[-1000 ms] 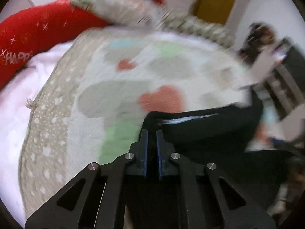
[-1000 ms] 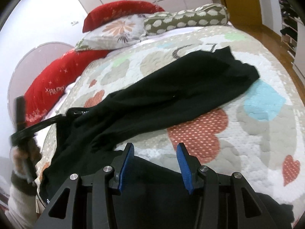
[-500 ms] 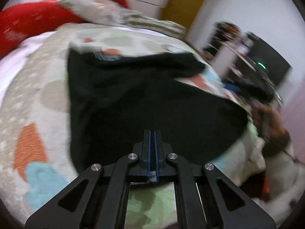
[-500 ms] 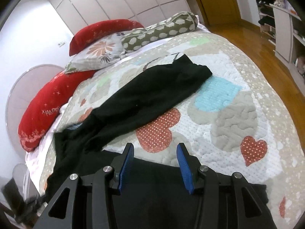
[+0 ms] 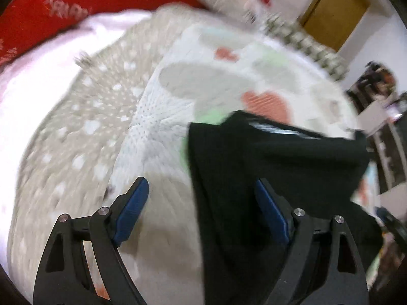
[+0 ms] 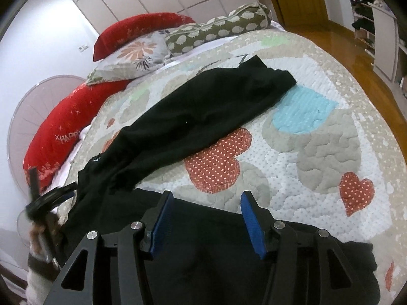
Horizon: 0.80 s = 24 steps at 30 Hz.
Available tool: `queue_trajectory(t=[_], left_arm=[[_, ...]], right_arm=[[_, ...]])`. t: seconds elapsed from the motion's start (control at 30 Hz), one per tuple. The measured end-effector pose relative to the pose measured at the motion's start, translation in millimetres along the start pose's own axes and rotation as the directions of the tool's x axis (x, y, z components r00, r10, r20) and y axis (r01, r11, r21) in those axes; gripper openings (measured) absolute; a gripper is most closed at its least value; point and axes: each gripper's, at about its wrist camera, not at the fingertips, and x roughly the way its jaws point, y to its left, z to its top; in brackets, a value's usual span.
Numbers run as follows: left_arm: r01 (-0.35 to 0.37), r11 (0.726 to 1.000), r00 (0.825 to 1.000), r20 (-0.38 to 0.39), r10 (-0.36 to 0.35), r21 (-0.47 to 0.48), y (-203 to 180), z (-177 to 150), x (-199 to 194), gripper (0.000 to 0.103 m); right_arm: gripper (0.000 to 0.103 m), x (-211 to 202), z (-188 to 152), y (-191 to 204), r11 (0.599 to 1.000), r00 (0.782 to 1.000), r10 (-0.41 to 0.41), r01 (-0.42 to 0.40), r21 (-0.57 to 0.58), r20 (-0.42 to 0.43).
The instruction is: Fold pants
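Black pants (image 6: 203, 117) lie on a heart-patterned quilt (image 6: 318, 137). One leg stretches away toward the pillows, and the waist part bunches near the bed's front edge. My right gripper (image 6: 207, 222) hovers over that near cloth. Its jaws are opening, the blue pads apart and not pressing on anything. In the blurred left wrist view, my left gripper (image 5: 202, 212) is also opening wide. The left edge of the pants (image 5: 254, 165) lies loose between its pads. The hand (image 6: 43, 231) holding the left gripper shows at the far left of the right wrist view.
Red pillows (image 6: 58, 132), a floral pillow (image 6: 132, 58) and a dotted bolster (image 6: 218, 28) line the far side of the bed. The wooden floor (image 6: 343, 43) and shelves (image 6: 381, 33) are to the right. A white sheet (image 5: 45, 96) shows beyond the quilt's edge.
The left gripper's jaws went from shut to wide open, and its view swung across the pants and back to their left edge. The right gripper's jaws stand slightly wider.
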Motion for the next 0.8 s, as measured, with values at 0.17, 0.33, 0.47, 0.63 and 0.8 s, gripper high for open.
queue_trajectory(t=[0.17,0.33,0.47,0.63,0.8], left_arm=[[0.007,0.993,1.0,0.007,-0.008,0.119,-32.9,30.6,26.2,0.062],[0.156,0.945,0.985,0.023,-0.17,0.286,-86.1,6.7,-28.3,0.027],[0.337,0.814,0.884,0.137,-0.446,0.473,-111.9,-81.2,-145.3,0.026],[0.345,0.818,0.915,0.029,-0.402,0.461,-107.4,-165.0,-129.2,0.026],[0.298,0.875,0.95,-0.026,-0.312,0.382,-91.4,-169.2,-91.0,0.027]], right_arm=[[0.053,6.6,0.7,0.8,1.0,1.0,-0.018,0.018,0.006,-0.018],[0.053,-5.0,5.2,11.7,1.0,1.0,0.004,-0.004,-0.003,0.021],[0.053,-22.3,6.7,17.1,0.999,0.997,0.028,-0.026,-0.025,0.071],[0.053,-29.9,3.0,4.5,0.999,0.995,0.03,-0.033,0.038,0.092],[0.063,-40.5,-1.8,-3.3,1.0,0.995,-0.014,0.012,0.028,0.094]])
